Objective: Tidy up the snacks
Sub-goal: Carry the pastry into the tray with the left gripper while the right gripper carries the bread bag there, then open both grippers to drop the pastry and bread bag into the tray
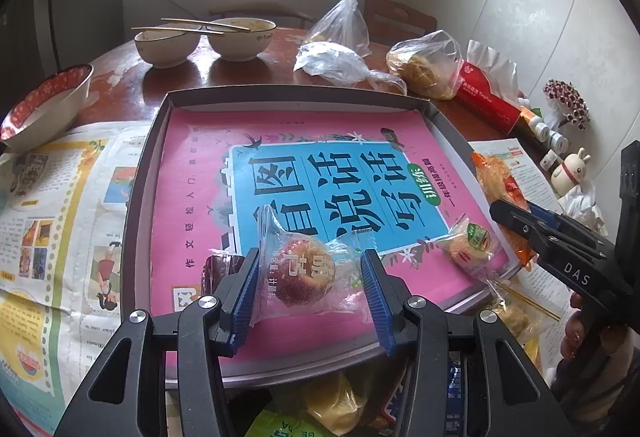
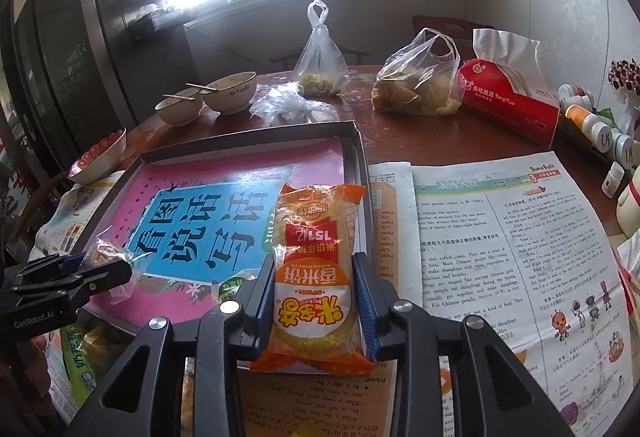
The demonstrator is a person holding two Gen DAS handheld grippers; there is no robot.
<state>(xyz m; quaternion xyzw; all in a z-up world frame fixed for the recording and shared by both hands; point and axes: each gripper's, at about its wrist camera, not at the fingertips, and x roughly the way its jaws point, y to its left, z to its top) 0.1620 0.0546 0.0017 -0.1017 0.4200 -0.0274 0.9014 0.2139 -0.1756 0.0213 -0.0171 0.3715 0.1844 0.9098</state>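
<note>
A shallow grey box tray (image 1: pixel 152 141) holds a pink and blue book (image 1: pixel 200 173); it also shows in the right wrist view (image 2: pixel 356 145). My left gripper (image 1: pixel 310 273) is shut on a clear-wrapped reddish-brown pastry (image 1: pixel 306 271) just above the book's near edge. A small yellow wrapped cake (image 1: pixel 466 247) lies on the book's right side, and a dark red snack (image 1: pixel 218 267) lies left of my left finger. My right gripper (image 2: pixel 314 289) is shut on an orange rice-cracker pack (image 2: pixel 314 277) over the tray's right rim. The left gripper (image 2: pixel 86 269) shows at the left in the right wrist view.
Two bowls with chopsticks (image 1: pixel 204 37), a red-patterned bowl (image 1: pixel 44 105), plastic food bags (image 1: pixel 424 65) and a red tissue pack (image 2: pixel 508 101) stand behind the tray. Newspapers (image 2: pixel 520 249) cover the table on both sides. More snacks (image 1: pixel 332 405) lie below the tray's near edge. Small bottles (image 2: pixel 588 117) line the right wall.
</note>
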